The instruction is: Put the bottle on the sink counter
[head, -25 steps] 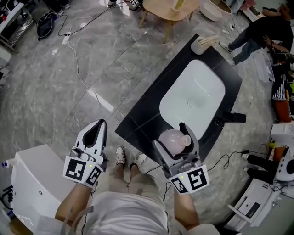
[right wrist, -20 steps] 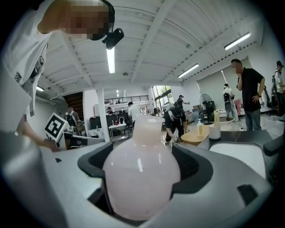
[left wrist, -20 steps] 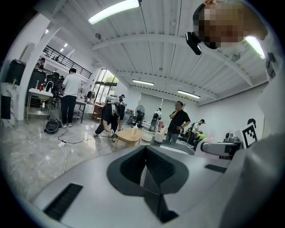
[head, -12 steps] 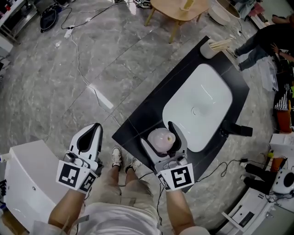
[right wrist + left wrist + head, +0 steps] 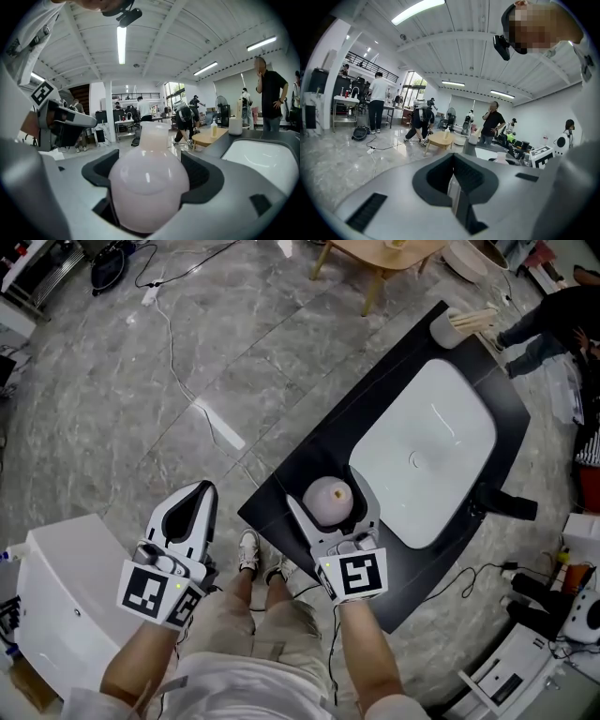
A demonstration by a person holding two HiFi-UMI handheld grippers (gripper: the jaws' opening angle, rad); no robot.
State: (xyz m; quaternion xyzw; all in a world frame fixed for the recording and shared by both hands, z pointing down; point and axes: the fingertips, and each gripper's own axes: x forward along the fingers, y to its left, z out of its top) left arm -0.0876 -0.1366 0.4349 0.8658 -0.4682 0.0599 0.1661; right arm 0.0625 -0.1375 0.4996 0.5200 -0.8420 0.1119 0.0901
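Observation:
A pale pink round-bodied bottle (image 5: pixel 330 502) sits between the jaws of my right gripper (image 5: pixel 328 491), which is shut on it. It hangs over the near left end of the black sink counter (image 5: pixel 309 451), just left of the white basin (image 5: pixel 431 456). In the right gripper view the bottle (image 5: pixel 149 180) fills the space between the pads, and its neck points away along the jaws. My left gripper (image 5: pixel 197 495) is off the counter to the left, over the floor, shut and holding nothing. The left gripper view shows its pads (image 5: pixel 456 190) pressed together.
A black faucet (image 5: pixel 506 502) stands at the basin's right side, and a holder with sticks (image 5: pixel 459 324) at the counter's far corner. A wooden table (image 5: pixel 375 254) is beyond it. A white cabinet (image 5: pixel 56 596) stands at lower left. A cable (image 5: pixel 178 343) crosses the grey floor. A person (image 5: pixel 562 310) bends at upper right.
My right gripper has carried the bottle left, from over the basin's near edge to over the black counter beside it. The left gripper has kept its place.

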